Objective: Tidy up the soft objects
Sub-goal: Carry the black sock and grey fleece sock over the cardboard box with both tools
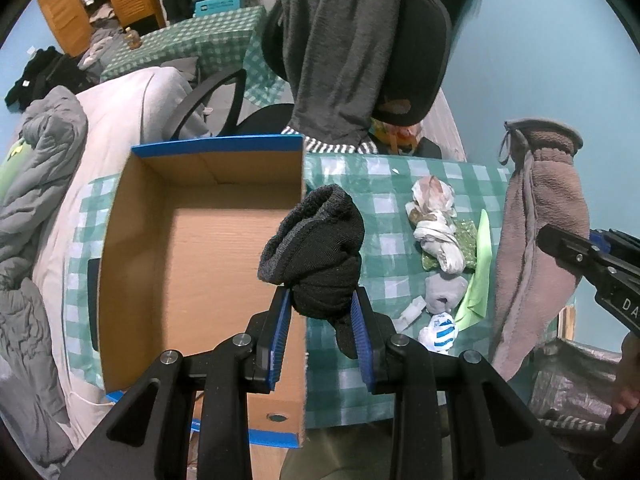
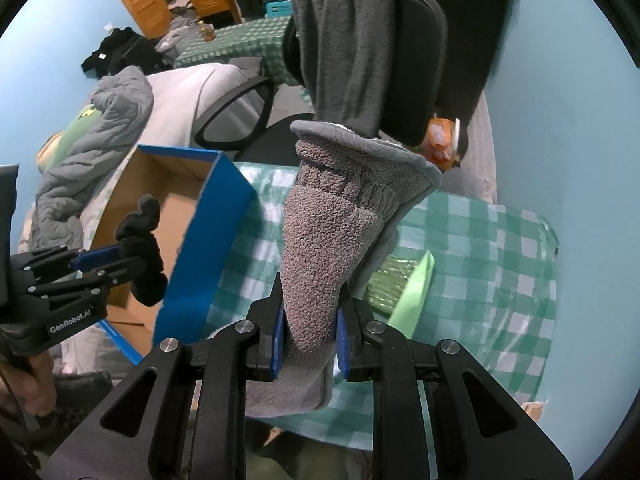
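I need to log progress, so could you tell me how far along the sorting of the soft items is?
Nothing looks done: the cardboard box is empty. In hand: the left gripper clamps a black sock at the box's edge, and the right gripper clamps a grey fleece sock. Left: a knotted white bundle, a grey piece, a blue-striped sock and a green cloth on the checked table.

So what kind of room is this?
Probably a lived-in bedroom or spare room at home. There's a wooden wardrobe with clothes piled by it, a checked tablecloth on the table, and an office chair draped with a grey garment.
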